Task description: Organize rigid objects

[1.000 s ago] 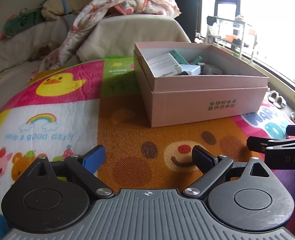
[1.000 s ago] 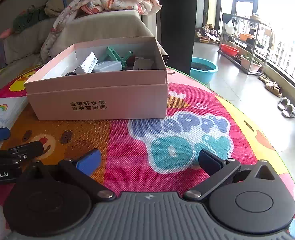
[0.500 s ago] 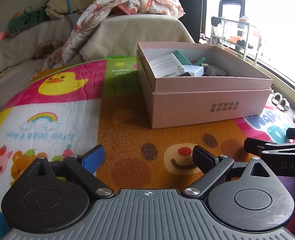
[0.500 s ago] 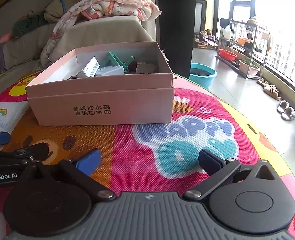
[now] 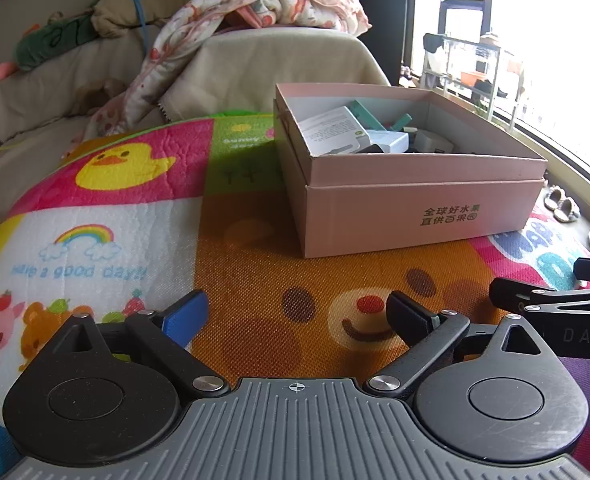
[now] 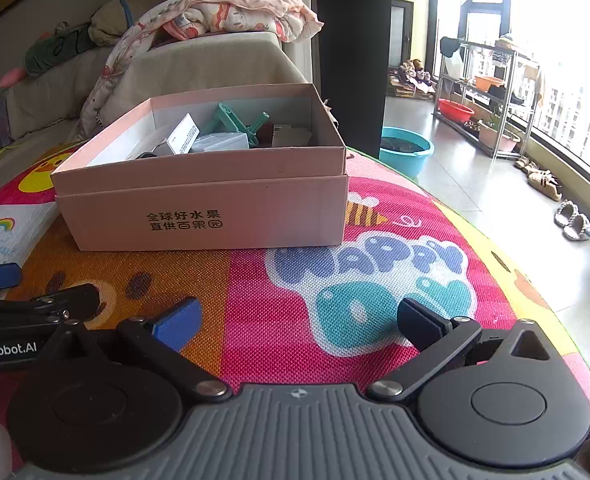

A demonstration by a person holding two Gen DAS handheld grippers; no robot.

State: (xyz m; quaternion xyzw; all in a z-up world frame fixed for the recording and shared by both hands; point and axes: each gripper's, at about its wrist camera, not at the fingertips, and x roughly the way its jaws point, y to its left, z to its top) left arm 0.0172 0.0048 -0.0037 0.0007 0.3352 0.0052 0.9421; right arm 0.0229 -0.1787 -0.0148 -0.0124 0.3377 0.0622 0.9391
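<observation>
Woven play mat [image 5: 255, 248], rectangular cardboard box [image 5: 415, 216]

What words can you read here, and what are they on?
"全球好水果 直供百果园" on the pink box.
"HAPPY" on the mat; the word below it is partly hidden.
"Have a good day!!" on the mat, blurry, under the rainbow.
"enRobot.AI" on the left gripper.
"DAS" on the right gripper.
Print on the white carton: too small.

Bare play mat [image 5: 255, 248] lies between both grippers and the pink box [image 5: 415, 216], with nothing on it. The box top is uncovered, but small items [image 6: 223, 132] crowd its inside. A draped sofa [image 5: 279, 64] stands just behind it.
</observation>
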